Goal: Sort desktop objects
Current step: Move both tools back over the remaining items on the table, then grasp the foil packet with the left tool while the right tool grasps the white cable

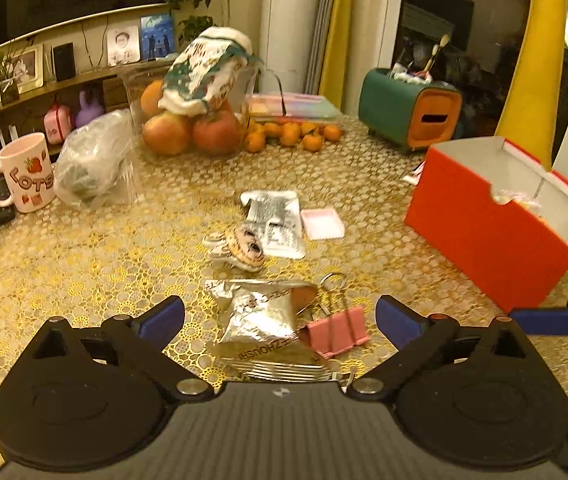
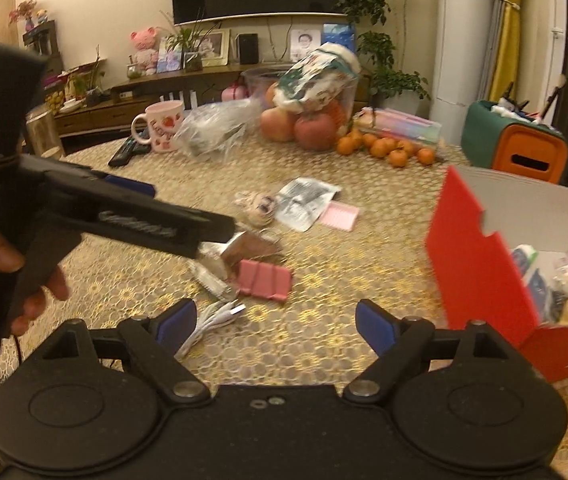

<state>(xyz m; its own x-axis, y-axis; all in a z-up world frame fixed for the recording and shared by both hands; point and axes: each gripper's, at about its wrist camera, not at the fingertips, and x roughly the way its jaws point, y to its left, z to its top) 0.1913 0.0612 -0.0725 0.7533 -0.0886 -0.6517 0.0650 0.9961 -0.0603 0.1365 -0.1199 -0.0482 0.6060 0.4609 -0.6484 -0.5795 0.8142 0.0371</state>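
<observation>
Left wrist view: the left gripper (image 1: 280, 318) stands released, jaws spread wide and nothing pressed between the pads. A crumpled foil packet (image 1: 262, 320) lies on the table (image 1: 84, 272) directly ahead, within the gap between the fingers (image 1: 162, 316); its long axis appears to run away from the camera, roughly along the pointing line. A pink binder clip (image 1: 337, 330) touches the packet's right side, wire handles pointing away, nearer the right finger. Farther toward mid-table lie a small round trinket (image 1: 244, 250), a flat silver sachet (image 1: 278, 222) and a pink pad (image 1: 321, 223). The red box (image 1: 483, 240) stands open-topped near the table's right edge. One blue finger of the right gripper (image 1: 549, 320) enters at the right edge of the frame.

Right wrist view: the right gripper (image 2: 276, 322) is likewise released, with nothing between the pads. A white cable (image 2: 214, 322) lies just ahead of its left finger; the clip (image 2: 264, 280) sits beyond, ahead and slightly left of centre. The left gripper (image 2: 216, 236), held in a hand (image 2: 8, 264), comes in from the left with its tip over the packet (image 2: 244, 252). The box (image 2: 479, 264), already holding several items, lies to the right.

Judgement: the left gripper is nearer the packet, the right nearer the cable and box; the clip's contact with the packet may disturb a grasp.
</observation>
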